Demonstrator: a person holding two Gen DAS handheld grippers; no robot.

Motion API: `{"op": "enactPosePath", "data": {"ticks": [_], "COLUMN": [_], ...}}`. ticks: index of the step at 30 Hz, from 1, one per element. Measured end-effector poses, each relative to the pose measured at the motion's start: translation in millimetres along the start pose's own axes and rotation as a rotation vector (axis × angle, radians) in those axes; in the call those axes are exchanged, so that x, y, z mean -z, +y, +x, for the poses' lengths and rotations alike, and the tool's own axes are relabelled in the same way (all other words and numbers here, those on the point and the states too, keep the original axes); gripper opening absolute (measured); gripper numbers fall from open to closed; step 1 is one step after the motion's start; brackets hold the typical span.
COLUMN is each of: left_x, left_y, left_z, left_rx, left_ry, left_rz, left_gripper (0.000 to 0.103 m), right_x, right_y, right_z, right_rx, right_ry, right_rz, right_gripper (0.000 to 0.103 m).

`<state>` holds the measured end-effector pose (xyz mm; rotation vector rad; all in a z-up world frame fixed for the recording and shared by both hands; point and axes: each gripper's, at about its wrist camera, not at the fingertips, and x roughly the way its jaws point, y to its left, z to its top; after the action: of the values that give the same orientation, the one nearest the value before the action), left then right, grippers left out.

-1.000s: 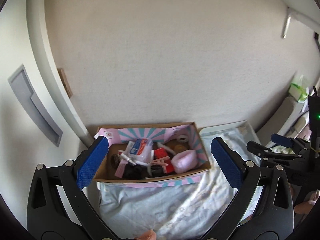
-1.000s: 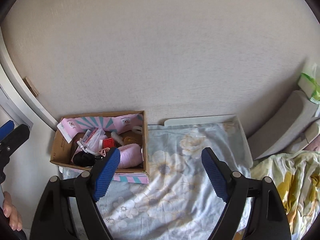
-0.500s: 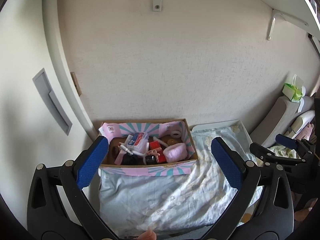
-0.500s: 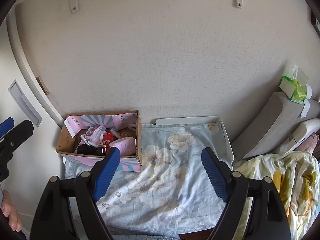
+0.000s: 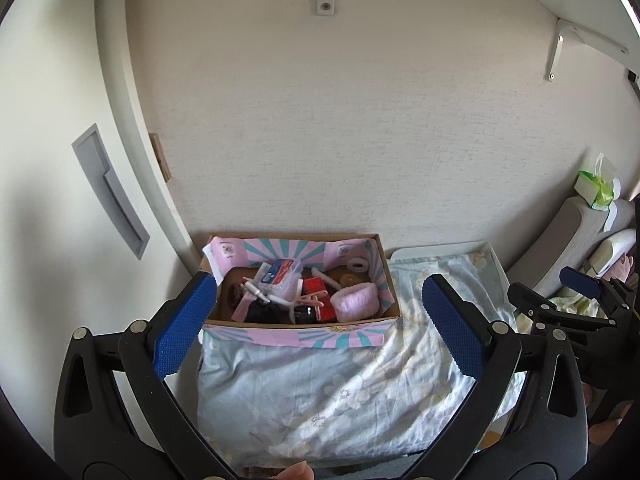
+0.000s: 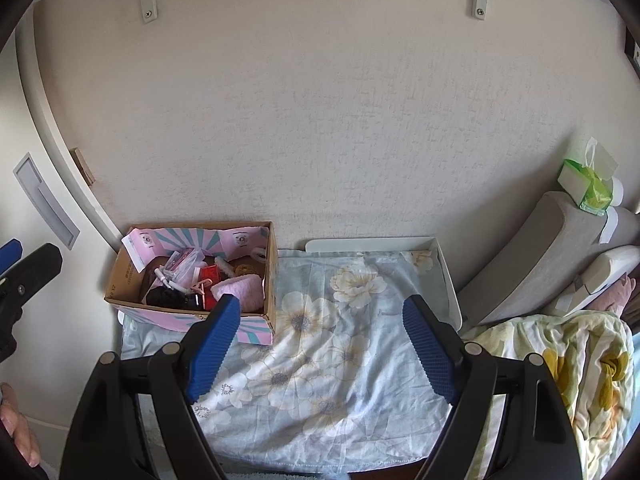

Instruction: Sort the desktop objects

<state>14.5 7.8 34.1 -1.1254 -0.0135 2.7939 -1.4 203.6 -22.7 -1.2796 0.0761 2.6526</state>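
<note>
The left tool (image 5: 320, 328) hangs spread wide with nothing between its blue pads, above the near edge of the worktop (image 5: 320, 392). The right tool (image 6: 322, 344) is likewise released and empty, over the flowered cloth (image 6: 340, 344) that covers the worktop.

Over the last second both tools have pulled back and up. The box (image 5: 300, 322) looked larger and nearer a second ago; now the whole worktop, the tray rim (image 6: 444, 276) under the cloth and the shelf brackets high on the wall are in sight. Nothing in the box seems to have shifted meanwhile.

The task's things all lie in that box, at the left rear of the worktop against the wall: a pink towel roll (image 5: 358, 302) at its right side, a clear pouch (image 5: 280, 278) with red and blue print, a red item (image 5: 314, 286), a tape roll (image 5: 357, 266) in the far right corner, and dark things at the front that are too small to name. The cloth beside the box carries nothing.

Judging from this, sorting looks finished or paused: the objects are gathered and the tools are retreating. If more is due, either tool would have to come forward to the box again.

Beyond the worktop to the right lie a grey cushion (image 6: 532, 264), a tissue pack (image 6: 588, 184) and a yellow-flowered quilt (image 6: 580, 368).
</note>
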Motion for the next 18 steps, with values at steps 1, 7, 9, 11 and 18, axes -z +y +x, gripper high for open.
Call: {"op": "enactPosePath", "data": {"ticks": [1,7,9,11,18], "left_x": [-0.2,0.8,0.8,0.4,-1.8], "left_y": [-0.8,-4.3,-3.7,-2.9,-2.7], "left_z": [0.3,2.6,3.4,4.1,1.9], "left_rx": [0.000,0.014,0.015,0.018,-0.003], "left_ry": [-0.001,0.008,0.008,0.009,-0.024], "left_rz": [0.002,0.002,-0.002,-0.006,-0.026], "left_gripper": [0.102,0.102,0.102,0.102,0.102], "right_x": [0.1,-1.2,-1.4,-2.2,-1.9], "right_y": [0.0,-2.7,-3.4,-3.4,-1.8], "right_z": [-0.2,0.5,-0.3,-0.7,0.3], "right_rx": [0.005,-0.002,0.008,0.013,0.039], "right_ry": [-0.003,-0.009,-0.014,-0.018,-0.025], "right_rz": [-0.003,-0.007,-0.011,-0.014,-0.036], "right_gripper": [0.081,0.081,0.081,0.081,0.081]}}
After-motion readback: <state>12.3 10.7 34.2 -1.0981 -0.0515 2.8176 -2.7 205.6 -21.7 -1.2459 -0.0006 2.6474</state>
